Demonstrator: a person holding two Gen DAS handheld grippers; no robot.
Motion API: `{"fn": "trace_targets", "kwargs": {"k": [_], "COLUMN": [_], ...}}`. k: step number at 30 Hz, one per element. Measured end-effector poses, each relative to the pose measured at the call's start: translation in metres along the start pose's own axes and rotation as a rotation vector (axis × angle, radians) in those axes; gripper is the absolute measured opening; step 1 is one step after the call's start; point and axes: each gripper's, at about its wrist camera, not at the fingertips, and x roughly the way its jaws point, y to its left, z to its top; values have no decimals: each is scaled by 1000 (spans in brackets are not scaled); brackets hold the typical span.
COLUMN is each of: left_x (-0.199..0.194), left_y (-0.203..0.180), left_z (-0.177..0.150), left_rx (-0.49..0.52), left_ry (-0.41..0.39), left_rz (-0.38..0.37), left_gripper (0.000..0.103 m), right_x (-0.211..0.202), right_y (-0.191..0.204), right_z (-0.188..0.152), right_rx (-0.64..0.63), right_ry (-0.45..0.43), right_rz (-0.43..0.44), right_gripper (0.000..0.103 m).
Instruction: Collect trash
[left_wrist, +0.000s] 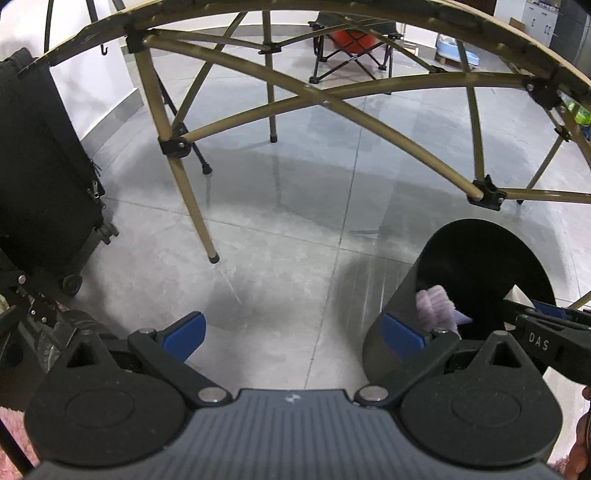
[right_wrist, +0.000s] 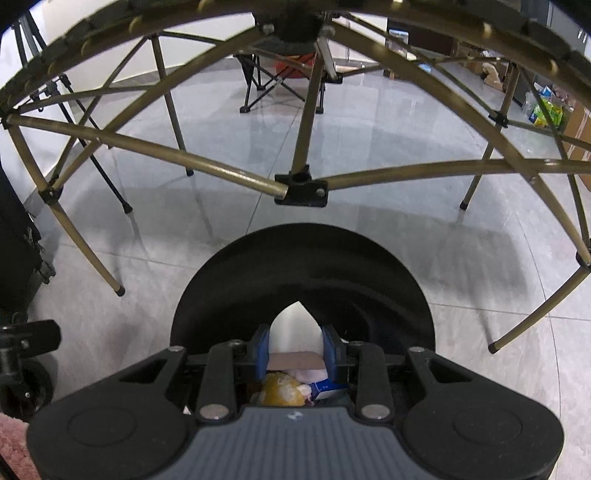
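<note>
Under the folding table (right_wrist: 301, 190), black bin (right_wrist: 303, 266) beside a suitcase (left_wrist: 40, 166).

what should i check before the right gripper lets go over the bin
1. Right gripper above the black bin's opening: ok, the mouth lies straight below its fingers.
2. White item gripped between the blue pads: ok, though what it is cannot be told.
3. Room in the bin: ok, trash sits low inside.
4. Left gripper out of the way: ok, open, empty, beside the bin over the floor.
5. Table frame clear of the drop: ok, it stands beyond the bin.
</note>
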Motion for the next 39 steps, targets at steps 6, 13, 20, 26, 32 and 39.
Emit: {"fn": "trace_targets", "kwargs": {"k": [6, 13, 20, 26, 32, 39], "left_x": [1, 2, 3, -5, -26, -67], "left_y": [0, 1, 1, -1, -8, -13], "left_z": [-1, 0, 0, -3, -8, -24], "left_rx": [7, 6, 10, 23, 43, 78], "left_ry": [-1, 0, 2, -5, -41, -117], "left_rz": [4, 8, 8, -14, -59, -82], "left_gripper": [103, 103, 103, 103, 103, 103], "right_x": [10, 17, 19, 11, -11, -60], "right_y": [-2, -8, -14, -15, -20, -30], "right_z": [1, 2, 1, -3, -9, -22], "right_rx": [29, 84, 100, 87, 90, 106], "right_ry": [36, 83, 105, 107, 87, 21], "right_rz": [24, 52, 38, 37, 31, 31], "right_gripper": [32, 94, 103, 103, 103, 103]}}
